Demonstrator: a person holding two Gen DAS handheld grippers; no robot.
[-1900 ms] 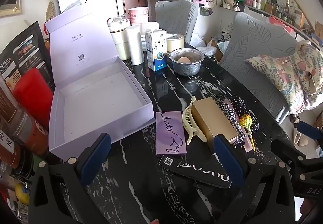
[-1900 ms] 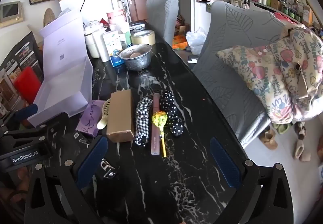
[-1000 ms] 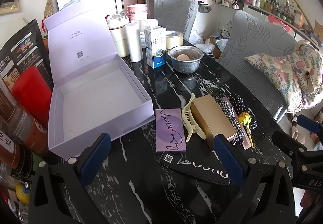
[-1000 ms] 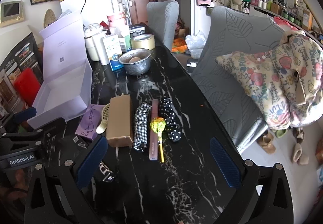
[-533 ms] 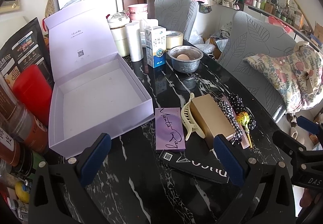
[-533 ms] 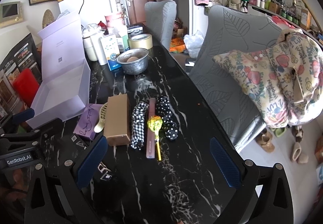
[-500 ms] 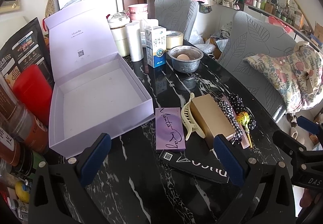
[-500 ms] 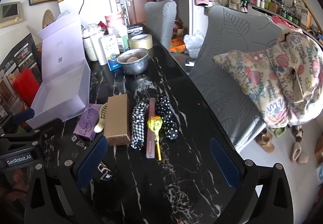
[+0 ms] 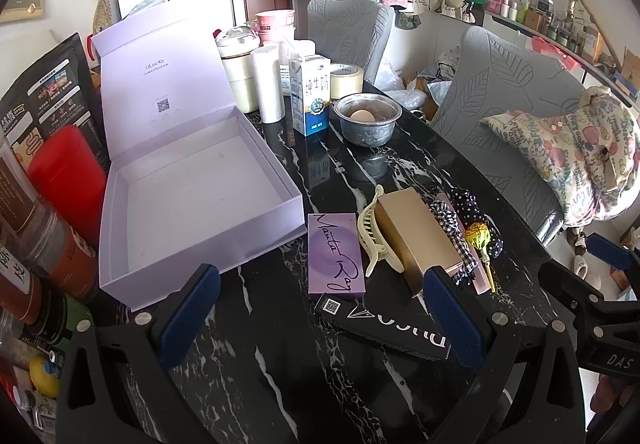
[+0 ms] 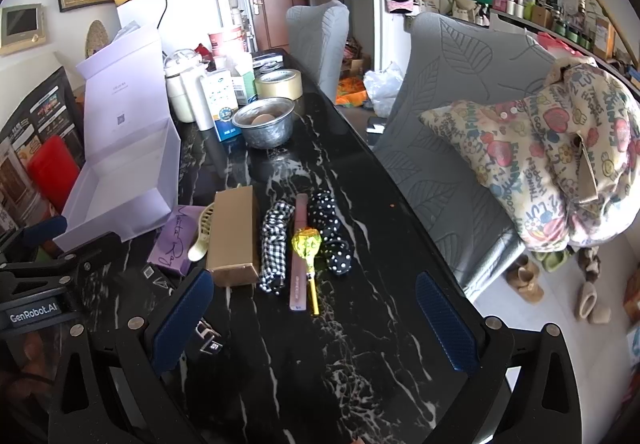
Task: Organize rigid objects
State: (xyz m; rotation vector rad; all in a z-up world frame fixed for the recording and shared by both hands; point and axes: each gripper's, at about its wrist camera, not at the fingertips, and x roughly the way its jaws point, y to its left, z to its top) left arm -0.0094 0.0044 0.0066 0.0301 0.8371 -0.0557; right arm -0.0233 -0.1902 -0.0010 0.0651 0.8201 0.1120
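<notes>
An open lilac box (image 9: 192, 196) stands empty on the black marble table (image 9: 280, 356), its lid upright behind it. Right of it lie a purple card box (image 9: 335, 254), a cream hair claw (image 9: 374, 236), a gold box (image 9: 416, 234), checked and dotted scrunchies (image 10: 276, 240), a pink stick (image 10: 299, 244) and a yellow lollipop (image 10: 307, 244). A long black box (image 9: 380, 320) lies nearest me. My left gripper (image 9: 320, 316) is open and empty just before the black box. My right gripper (image 10: 316, 320) is open and empty before the lollipop.
A steel bowl with an egg (image 9: 367, 118), a milk carton (image 9: 310, 100), a tape roll (image 9: 346, 80) and cups stand at the table's far end. Jars and a red tin (image 9: 64, 184) crowd the left edge. Grey chairs (image 10: 452, 112) line the right side.
Both grippers have shifted only slightly; the views drifted a little. Nothing on the table has moved and both stay open.
</notes>
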